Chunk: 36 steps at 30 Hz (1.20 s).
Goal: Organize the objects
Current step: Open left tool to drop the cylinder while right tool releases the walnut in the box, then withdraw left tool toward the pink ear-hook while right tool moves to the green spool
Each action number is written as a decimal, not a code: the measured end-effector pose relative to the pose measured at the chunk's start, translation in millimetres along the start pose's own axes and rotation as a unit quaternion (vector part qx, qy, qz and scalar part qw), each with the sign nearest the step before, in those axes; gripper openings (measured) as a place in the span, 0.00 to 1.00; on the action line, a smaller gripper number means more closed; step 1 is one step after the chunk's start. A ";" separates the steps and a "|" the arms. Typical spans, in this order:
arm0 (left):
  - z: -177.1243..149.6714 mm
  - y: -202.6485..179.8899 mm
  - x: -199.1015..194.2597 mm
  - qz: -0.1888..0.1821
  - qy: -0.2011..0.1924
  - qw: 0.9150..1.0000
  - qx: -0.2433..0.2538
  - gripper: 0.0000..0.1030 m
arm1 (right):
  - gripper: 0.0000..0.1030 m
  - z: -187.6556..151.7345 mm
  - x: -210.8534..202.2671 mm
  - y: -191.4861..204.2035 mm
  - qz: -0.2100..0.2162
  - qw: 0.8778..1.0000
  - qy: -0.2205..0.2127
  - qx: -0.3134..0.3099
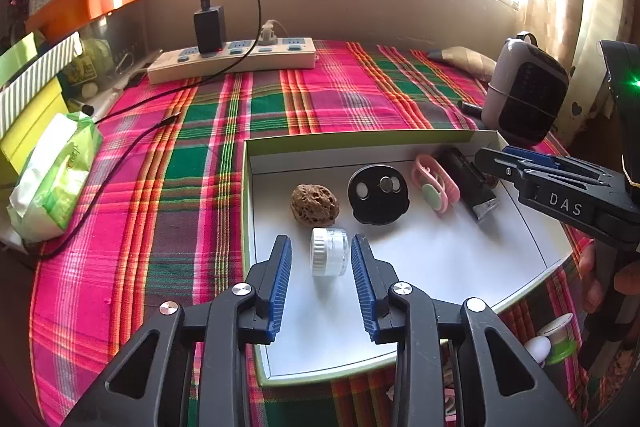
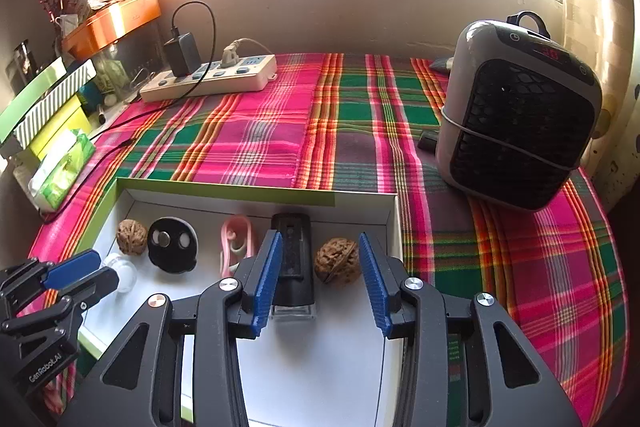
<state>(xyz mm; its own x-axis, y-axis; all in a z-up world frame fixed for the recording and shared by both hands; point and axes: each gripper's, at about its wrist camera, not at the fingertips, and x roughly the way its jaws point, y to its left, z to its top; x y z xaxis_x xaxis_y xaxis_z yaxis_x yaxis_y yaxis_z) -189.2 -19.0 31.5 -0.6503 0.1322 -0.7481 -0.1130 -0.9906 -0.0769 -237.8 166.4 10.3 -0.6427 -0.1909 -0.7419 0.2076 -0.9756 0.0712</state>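
Straddling small jar (image 1: 329,255) at lower centre, my left gripper (image 1: 321,281) half open, pads apart from it — jar on side, may roll. Right gripper (image 2: 320,281) also open around walnut (image 2: 337,260), holding nothing — could nudge it.

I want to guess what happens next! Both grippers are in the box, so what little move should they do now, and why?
Probably lift both grippers straight up and out of the white cardboard box. The small clear plastic jar with a white lid lies between the left gripper pads, untouched, and the brown wrinkly walnut sits loose inside the right gripper. Both look already put down.
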 end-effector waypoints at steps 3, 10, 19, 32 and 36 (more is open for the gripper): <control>-1.7 -0.5 -3.9 0.000 -0.002 1.000 0.000 0.29 | 0.40 -2.8 -4.8 1.0 0.001 1.000 -0.002 0.001; -6.6 -1.6 -15.8 0.001 -0.009 1.000 0.001 0.30 | 0.40 -9.2 -16.0 4.1 0.003 1.000 -0.006 0.001; -15.8 6.5 -33.7 0.000 -0.022 1.000 -0.012 0.30 | 0.41 -21.1 -35.9 7.7 0.010 1.000 -0.019 0.003; -38.4 7.9 -57.2 -0.013 -0.031 0.999 -0.022 0.31 | 0.41 -51.1 -69.7 12.6 0.011 0.999 -0.040 -0.002; -46.7 3.1 -64.6 -0.030 -0.029 0.999 -0.020 0.33 | 0.42 -63.8 -79.8 12.2 0.014 0.999 -0.046 -0.001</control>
<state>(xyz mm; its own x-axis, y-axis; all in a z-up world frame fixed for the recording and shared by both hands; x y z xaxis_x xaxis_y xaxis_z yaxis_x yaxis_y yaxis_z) -112.4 -32.2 48.9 -0.6863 0.1926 -0.7013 -0.1236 -0.9812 -0.1484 -136.9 176.7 27.9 -0.7014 -0.2274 -0.6755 0.2282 -0.9695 0.0895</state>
